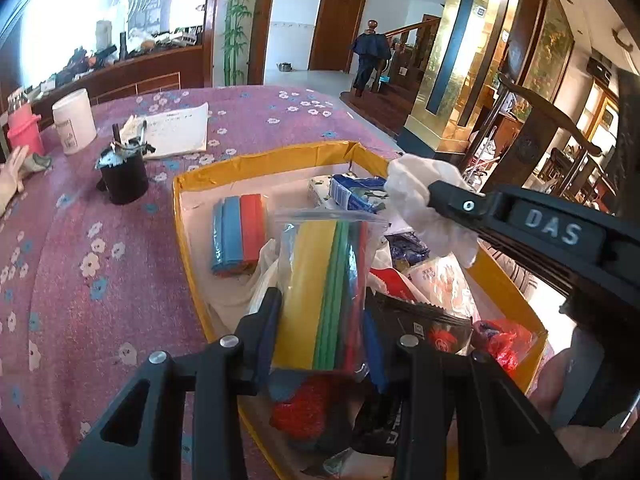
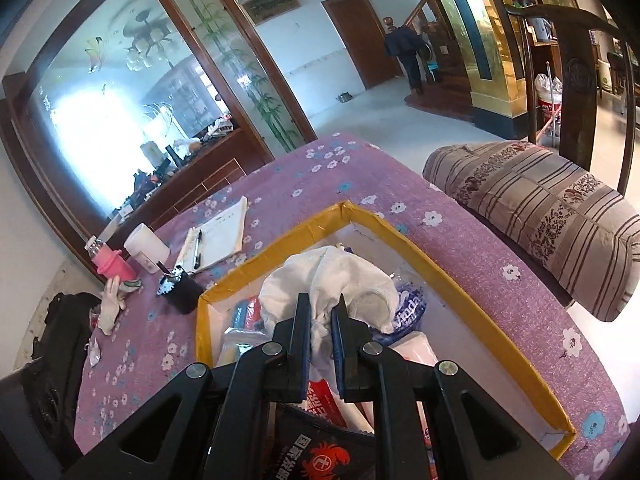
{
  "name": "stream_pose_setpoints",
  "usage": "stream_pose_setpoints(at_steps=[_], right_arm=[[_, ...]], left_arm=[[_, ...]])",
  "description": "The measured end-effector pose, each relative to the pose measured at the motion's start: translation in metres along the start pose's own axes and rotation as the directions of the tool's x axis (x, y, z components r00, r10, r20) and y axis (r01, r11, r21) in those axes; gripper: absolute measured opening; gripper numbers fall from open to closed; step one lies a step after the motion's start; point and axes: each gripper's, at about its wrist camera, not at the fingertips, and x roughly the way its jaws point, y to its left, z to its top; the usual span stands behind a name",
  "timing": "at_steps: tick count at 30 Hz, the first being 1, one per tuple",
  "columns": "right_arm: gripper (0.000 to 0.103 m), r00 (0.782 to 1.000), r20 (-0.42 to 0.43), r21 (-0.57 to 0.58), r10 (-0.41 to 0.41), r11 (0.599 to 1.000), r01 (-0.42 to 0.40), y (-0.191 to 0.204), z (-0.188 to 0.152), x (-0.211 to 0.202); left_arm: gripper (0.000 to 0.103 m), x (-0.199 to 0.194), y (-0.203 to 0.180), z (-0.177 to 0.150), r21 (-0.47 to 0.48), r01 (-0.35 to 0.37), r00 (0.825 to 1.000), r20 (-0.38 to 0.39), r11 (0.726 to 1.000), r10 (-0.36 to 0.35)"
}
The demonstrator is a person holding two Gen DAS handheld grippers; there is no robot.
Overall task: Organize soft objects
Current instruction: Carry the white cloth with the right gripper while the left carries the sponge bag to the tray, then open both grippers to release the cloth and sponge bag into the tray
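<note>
Reading "DAS" on right gripper (image 1: 434, 196), fingers pinching white cloth (image 2: 340, 276); left gripper (image 1: 320, 320) fingers clamping a zip bag (image 1: 320, 292).

I see a crumpled white cloth (image 2: 352, 280) hanging above the yellow-rimmed box (image 1: 192, 216), pinched at its lower folds, most of it bunched loosely upward. Below me a clear zip bag (image 1: 324, 296) of yellow, green and red foam sheets lies tilted lengthwise over the box's middle, and a smaller wrapped stack of blue and red sheets (image 1: 240, 236) lies flat in the far-left corner. A blue tissue pack (image 1: 356, 196) sits near the box's far wall, with a black crab-printed pouch (image 2: 320, 452) and red plastic bags (image 1: 504, 344) piled at the near end.
</note>
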Motion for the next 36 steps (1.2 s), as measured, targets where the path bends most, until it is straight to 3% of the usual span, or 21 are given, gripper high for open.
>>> stream_pose_setpoints(at_steps=[7, 28, 33, 36], right_arm=[[0.011, 0.998, -0.028, -0.022, -0.048, 0.999, 0.047, 0.0, -0.005, 0.01], [0.013, 0.995, -0.068, -0.029, -0.077, 0.997, 0.075, 0.001, -0.009, 0.02], [0.014, 0.995, -0.067, -0.03, -0.075, 0.997, 0.073, 0.0, -0.009, 0.019], [0.022, 0.995, -0.063, -0.028, -0.076, 0.997, 0.074, 0.0, -0.007, 0.017]], left_arm=[[0.037, -0.002, -0.007, -0.007, 0.043, -0.012, 1.0, 0.021, 0.999, 0.012], [0.039, -0.004, -0.009, -0.013, 0.072, -0.035, 0.998, 0.062, 0.997, 0.031], [0.043, -0.005, -0.01, -0.014, 0.074, -0.036, 0.997, 0.067, 0.997, 0.031], [0.049, -0.007, -0.011, -0.014, 0.078, -0.044, 0.996, 0.077, 0.996, 0.038]])
